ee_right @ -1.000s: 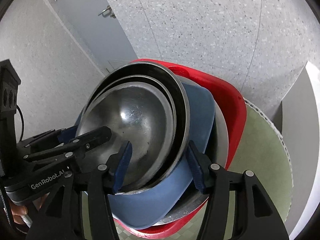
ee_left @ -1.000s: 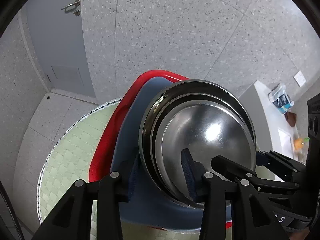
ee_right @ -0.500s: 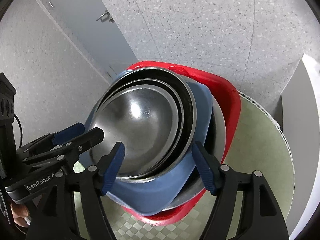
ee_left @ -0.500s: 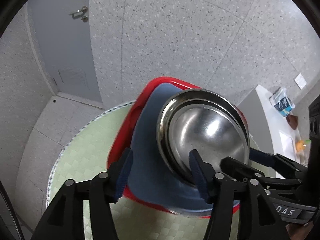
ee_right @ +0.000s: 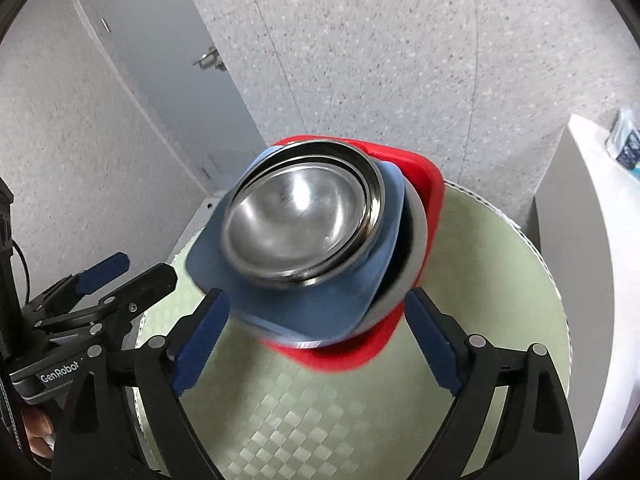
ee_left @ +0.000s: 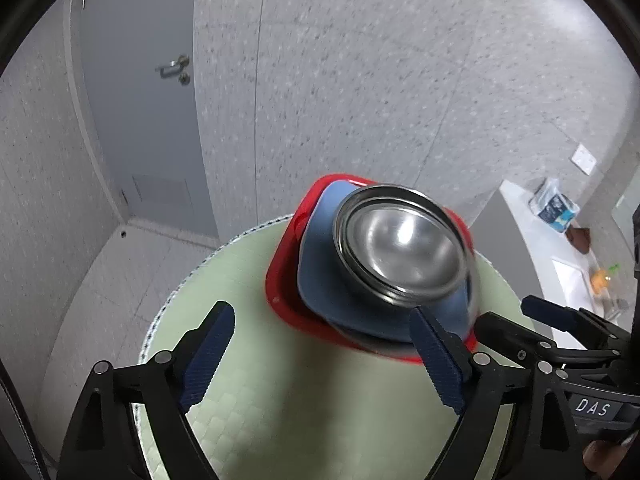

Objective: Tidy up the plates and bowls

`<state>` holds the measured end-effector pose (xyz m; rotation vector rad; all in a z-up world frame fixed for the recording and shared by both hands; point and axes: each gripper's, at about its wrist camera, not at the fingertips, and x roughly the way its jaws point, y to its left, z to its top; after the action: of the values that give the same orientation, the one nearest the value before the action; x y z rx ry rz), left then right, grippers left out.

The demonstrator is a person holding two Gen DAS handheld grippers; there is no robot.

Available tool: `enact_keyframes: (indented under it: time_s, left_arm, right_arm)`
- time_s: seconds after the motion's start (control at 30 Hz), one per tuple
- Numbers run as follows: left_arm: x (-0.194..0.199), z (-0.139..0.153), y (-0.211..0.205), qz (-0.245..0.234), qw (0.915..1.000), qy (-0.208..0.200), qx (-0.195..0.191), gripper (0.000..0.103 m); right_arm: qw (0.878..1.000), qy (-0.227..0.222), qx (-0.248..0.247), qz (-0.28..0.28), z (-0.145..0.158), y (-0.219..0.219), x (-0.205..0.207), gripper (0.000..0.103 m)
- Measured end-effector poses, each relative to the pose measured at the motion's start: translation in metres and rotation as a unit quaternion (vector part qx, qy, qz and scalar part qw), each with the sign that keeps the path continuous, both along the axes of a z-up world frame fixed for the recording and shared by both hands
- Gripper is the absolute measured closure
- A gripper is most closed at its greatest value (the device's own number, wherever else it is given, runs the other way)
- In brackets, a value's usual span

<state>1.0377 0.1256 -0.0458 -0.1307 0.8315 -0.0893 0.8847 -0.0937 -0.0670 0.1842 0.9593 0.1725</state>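
1. Bowls and plates sit in one stack at the centre of both wrist views: nested steel bowls on top, a blue plate under them, a grey dish whose edge shows in the right wrist view, and a red tray at the bottom.
2. Nearest the lens in the left wrist view, the left gripper stands wide apart with nothing between its blue pads. One second ago those pads straddled the rim of the stack; now they are clear of it, low in the frame.
3. In the right wrist view the right gripper is likewise spread and empty, with its pads just short of the tray's near edge. A second ago they flanked the bowls and plate.
4. Beyond the pads, the stack looks smaller than before and rests on the round green woven table, more of which now shows.
5. The stack is slightly motion-blurred in both views.
6. Each gripper appears in the other's view: the right one at lower right of the left view, the left one at lower left of the right view.
7. Farthest back stand a speckled wall, a grey door at upper left, and a white counter at right.
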Motion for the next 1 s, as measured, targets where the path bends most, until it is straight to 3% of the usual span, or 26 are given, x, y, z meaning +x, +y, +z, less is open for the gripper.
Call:
enact_keyframes:
  time_s: [0.4,0.6,1.0]
  left_arm:
    - [-0.184,0.026,0.000,-0.017,0.9965,-0.080,0.017,0.006]
    - [-0.308,0.031,-0.011,-0.009,0.9914,-0.128,0.028,0.001]
    - [-0.573,0.012,-0.069,0.028,0.9835,-0.176,0.033,0.001]
  right_arm:
    - [0.998,-0.056,-0.004,-0.029,0.029,0.009,-0.122,0.007]
    - [0.995,-0.098,-0.008,-0.021,0.042,0.006,-0.196,0.005]
    - [0.985,-0.168,-0.045,-0.001,0.052,-0.017,-0.375,0.003]
